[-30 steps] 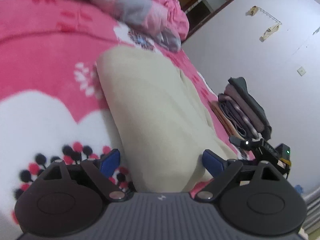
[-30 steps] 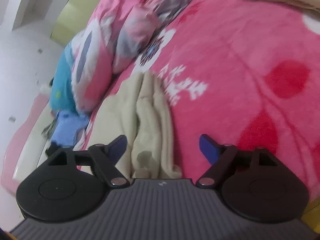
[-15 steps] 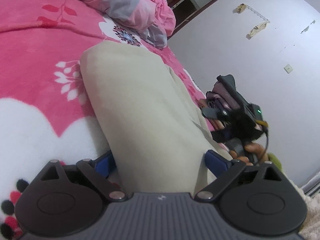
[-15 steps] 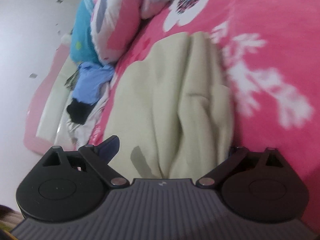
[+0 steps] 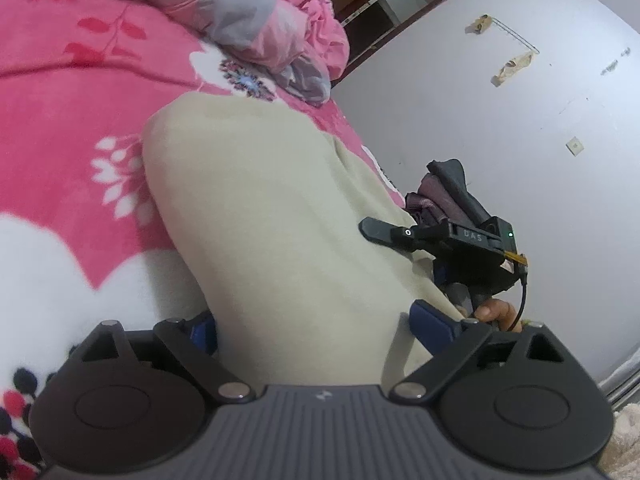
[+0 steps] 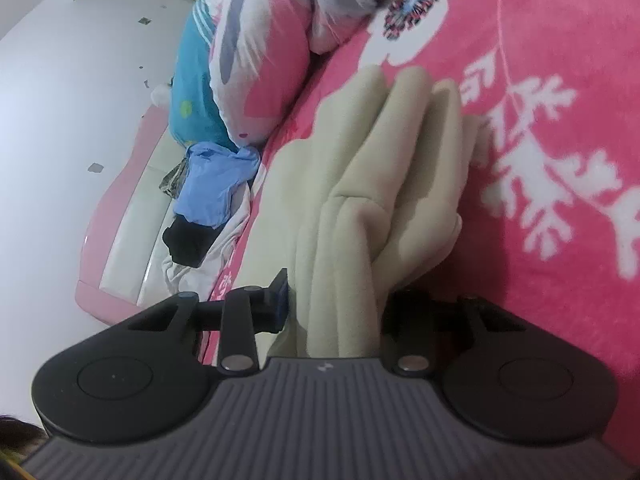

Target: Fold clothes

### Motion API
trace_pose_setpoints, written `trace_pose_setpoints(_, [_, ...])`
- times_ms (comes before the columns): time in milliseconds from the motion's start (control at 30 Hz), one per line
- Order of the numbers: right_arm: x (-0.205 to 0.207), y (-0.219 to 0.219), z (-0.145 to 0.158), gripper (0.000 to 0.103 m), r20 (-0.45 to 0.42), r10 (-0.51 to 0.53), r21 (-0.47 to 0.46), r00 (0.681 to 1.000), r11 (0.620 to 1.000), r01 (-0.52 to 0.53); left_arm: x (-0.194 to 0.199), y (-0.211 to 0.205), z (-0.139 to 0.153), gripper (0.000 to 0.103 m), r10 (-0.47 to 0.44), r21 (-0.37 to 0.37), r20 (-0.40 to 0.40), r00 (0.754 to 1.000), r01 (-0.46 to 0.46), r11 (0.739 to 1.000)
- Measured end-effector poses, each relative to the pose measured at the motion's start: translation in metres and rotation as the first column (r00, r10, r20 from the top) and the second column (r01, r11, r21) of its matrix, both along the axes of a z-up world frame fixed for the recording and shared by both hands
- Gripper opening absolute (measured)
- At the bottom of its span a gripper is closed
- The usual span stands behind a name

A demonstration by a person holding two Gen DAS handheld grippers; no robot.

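The cream garment (image 5: pixel 272 216) lies on the pink floral blanket (image 5: pixel 60 92) that covers the bed, folded into a long strip. In the right wrist view its near end is bunched into several thick ridges (image 6: pixel 360 216).

The right gripper (image 6: pixel 336 300) has just been closing its jaws, and the bunched near end of the garment sits between them. The left blue pad (image 6: pixel 280 294) presses against the side of the fabric; the right pad is hidden behind the cloth. This gripper is clamped on the garment.

The left gripper (image 5: pixel 316 326) straddles the other near edge of the garment. Its jaws stand wide. The right pad (image 5: pixel 430 326) is clear of the cloth, so the jaws are apart and not gripping.

In the left wrist view the right gripper (image 5: pixel 384 232) appears at the garment's far edge, with fingers (image 5: pixel 496 312) of the holding hand below it. A stack of folded dark clothes (image 5: pixel 444 188) lies beyond it. A crumpled pink quilt (image 5: pixel 260 20) lies at the head of the bed. Blue and black clothes (image 6: pixel 212 196) lie at the bed's edge.
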State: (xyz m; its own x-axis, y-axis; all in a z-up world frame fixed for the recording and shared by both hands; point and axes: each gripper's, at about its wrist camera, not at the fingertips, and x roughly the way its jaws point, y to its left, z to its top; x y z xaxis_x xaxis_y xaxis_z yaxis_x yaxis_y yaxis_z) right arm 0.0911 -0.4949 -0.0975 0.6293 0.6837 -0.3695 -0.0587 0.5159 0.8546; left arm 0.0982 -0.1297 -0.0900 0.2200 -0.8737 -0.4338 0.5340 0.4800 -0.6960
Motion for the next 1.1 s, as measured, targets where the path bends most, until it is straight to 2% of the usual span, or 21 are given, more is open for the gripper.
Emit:
trace_pose_setpoints(200, [-0.013,-0.006,0.023,0.033,0.092,-0.013,-0.028,0.996,0.999,0.015,-0.005,-0.021,0.019,0.094,-0.041,-0.006,0.046,0.998,0.041,0.999])
trace_pose_setpoints(400, [-0.028,-0.044,0.040,0.033,0.133,-0.071,-0.062,0.989,0.995,0.080,-0.002,-0.072,0.033,0.094,-0.112,-0.016,0.082,0.990,0.114,0.993])
trace_pose_setpoints(533, [-0.044,-0.078,0.060,0.033,0.177,-0.114,-0.146,0.977,0.979,0.141,0.005,-0.121,0.039,0.093,-0.187,-0.033,0.103,0.977,0.191,0.981])
trace_pose_setpoints(667, [-0.053,-0.113,0.076,0.033,0.206,-0.145,-0.259,0.968,0.946,0.196,0.011,-0.169,0.037,0.093,-0.241,-0.048,0.117,0.963,0.248,0.968])
trace_pose_setpoints(733, [-0.055,-0.128,0.080,0.033,0.208,-0.159,-0.318,0.965,0.922,0.220,0.015,-0.192,0.027,0.093,-0.265,-0.049,0.097,0.960,0.270,0.962])
trace_pose_setpoints(767, [-0.053,-0.132,0.072,0.035,0.180,-0.170,-0.367,0.969,0.902,0.226,0.017,-0.203,0.020,0.093,-0.279,-0.040,0.081,0.957,0.283,0.958])
trace_pose_setpoints(900, [-0.043,-0.145,0.038,0.056,0.070,-0.227,-0.553,0.971,0.802,0.227,0.019,-0.235,-0.017,0.093,-0.319,0.029,0.016,0.948,0.318,0.948])
trace_pose_setpoints(933, [-0.041,-0.148,0.030,0.068,0.048,-0.245,-0.594,0.968,0.773,0.225,0.016,-0.236,-0.019,0.093,-0.319,0.033,0.021,0.947,0.318,0.947])
trace_pose_setpoints(1000, [-0.046,-0.143,0.021,0.079,0.074,-0.285,-0.634,0.956,0.726,0.265,0.012,-0.235,-0.015,0.093,-0.317,0.044,0.046,0.947,0.315,0.948])
trace_pose_setpoints(1067, [-0.053,-0.136,0.027,0.079,0.126,-0.294,-0.666,0.947,0.682,0.301,0.012,-0.232,-0.013,0.093,-0.314,0.055,0.054,0.948,0.311,0.949])
trace_pose_setpoints(1100, [-0.057,-0.131,0.031,0.080,0.154,-0.300,-0.693,0.941,0.646,0.319,0.013,-0.230,-0.012,0.093,-0.310,0.060,0.057,0.949,0.307,0.950])
